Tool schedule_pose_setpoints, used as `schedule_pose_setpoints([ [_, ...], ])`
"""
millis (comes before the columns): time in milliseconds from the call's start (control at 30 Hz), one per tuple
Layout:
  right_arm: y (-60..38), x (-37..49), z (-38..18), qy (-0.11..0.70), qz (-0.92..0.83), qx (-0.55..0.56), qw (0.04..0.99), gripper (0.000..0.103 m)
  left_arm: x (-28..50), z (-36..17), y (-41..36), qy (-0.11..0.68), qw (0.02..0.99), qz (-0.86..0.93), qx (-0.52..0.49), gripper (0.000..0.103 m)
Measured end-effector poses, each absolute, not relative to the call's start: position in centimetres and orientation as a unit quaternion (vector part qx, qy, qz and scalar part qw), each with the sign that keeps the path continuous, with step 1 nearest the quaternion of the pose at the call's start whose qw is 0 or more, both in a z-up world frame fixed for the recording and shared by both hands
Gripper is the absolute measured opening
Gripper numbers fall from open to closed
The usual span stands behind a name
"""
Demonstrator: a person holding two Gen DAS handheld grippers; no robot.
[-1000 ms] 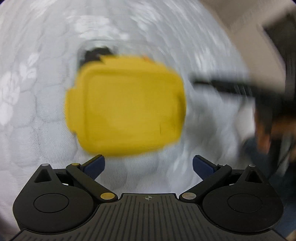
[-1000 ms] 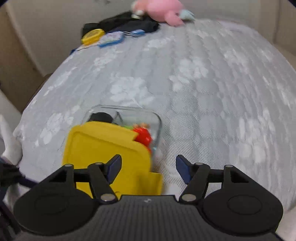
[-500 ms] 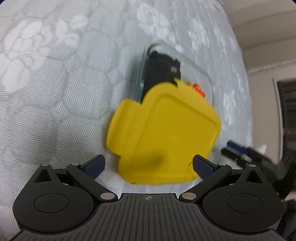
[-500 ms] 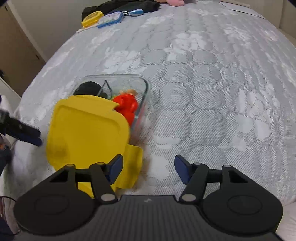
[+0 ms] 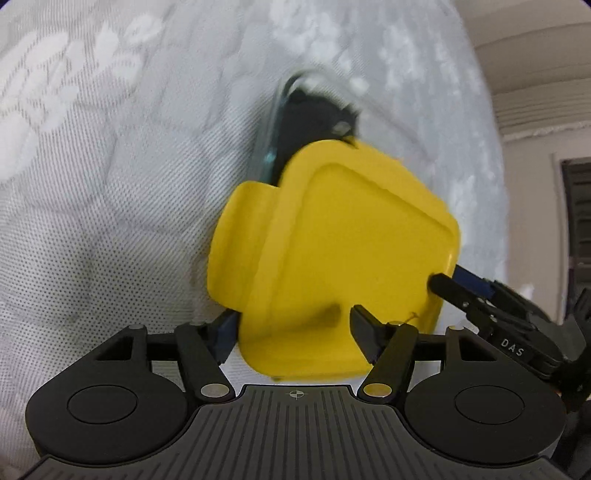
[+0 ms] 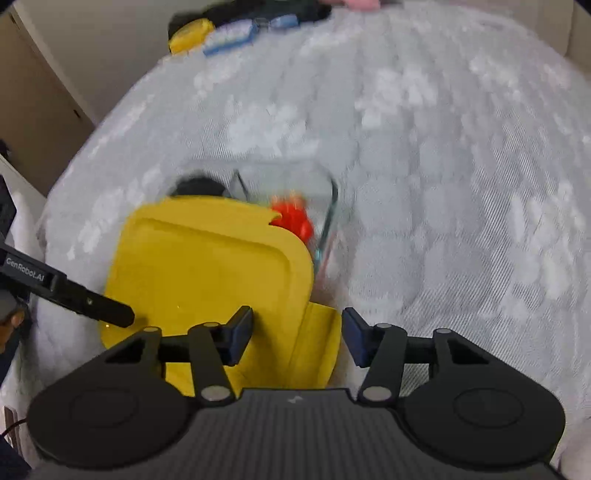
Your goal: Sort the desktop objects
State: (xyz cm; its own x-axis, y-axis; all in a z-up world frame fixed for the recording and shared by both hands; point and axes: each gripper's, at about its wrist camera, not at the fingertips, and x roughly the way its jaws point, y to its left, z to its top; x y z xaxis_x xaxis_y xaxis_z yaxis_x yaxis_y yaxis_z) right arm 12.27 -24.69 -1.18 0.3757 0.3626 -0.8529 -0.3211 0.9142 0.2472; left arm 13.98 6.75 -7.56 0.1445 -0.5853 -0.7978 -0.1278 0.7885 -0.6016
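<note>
A yellow lid (image 5: 343,254) lies askew on a clear glass container (image 6: 325,206) on the quilted bed. A black object (image 5: 314,122) and a red toy (image 6: 291,218) sit inside the container. My left gripper (image 5: 291,325) has its jaws around the lid's near corner, partly closed on it. My right gripper (image 6: 297,332) is open, its jaws either side of the lid's side flap (image 6: 317,347). The right gripper's fingertips (image 5: 454,284) touch the lid's edge in the left wrist view. The left gripper's finger (image 6: 92,302) rests on the lid in the right wrist view.
The white quilted bedcover (image 6: 443,166) spreads all around. Far back lie a yellow item (image 6: 188,35), a blue-edged item (image 6: 236,35) and dark cloth (image 6: 280,11). A beige wall and wooden furniture (image 6: 33,110) stand left of the bed.
Both grippers have moved in onto the lid. The left jaws have narrowed around its corner, and the right jaws now straddle its flap. The views are blurred from motion.
</note>
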Motion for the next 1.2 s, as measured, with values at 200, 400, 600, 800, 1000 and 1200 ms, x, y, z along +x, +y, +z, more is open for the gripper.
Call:
schedule_pose_setpoints([
  [200,-26.2,13.2,3.5,0.443,0.207,0.060,0.870,0.051,14.5,-2.6,7.6,0.549,0.752,-0.197,-0.308,0.073],
  [400,-24.8,15.6,4.3,0.402,0.198,0.048,0.893,0.051,17.3,-1.0,7.1,0.490,0.807,-0.188,-0.270,0.082],
  [600,-22.5,16.8,-0.6,0.450,0.176,-0.031,0.875,0.041,18.4,-5.5,6.7,0.568,0.768,-0.142,-0.259,0.073],
  [800,-23.8,17.2,-0.4,0.442,0.135,0.014,0.887,0.046,17.9,-5.2,8.5,0.563,0.771,-0.103,-0.280,0.076],
  [1000,-25.9,18.4,-1.0,0.450,0.100,0.073,0.885,0.044,18.0,-3.6,11.0,0.504,0.790,-0.084,-0.339,0.075],
  [1200,-24.6,18.7,-1.1,0.456,0.142,0.083,0.875,0.032,18.9,-4.0,10.1,0.507,0.771,-0.137,-0.360,0.075],
])
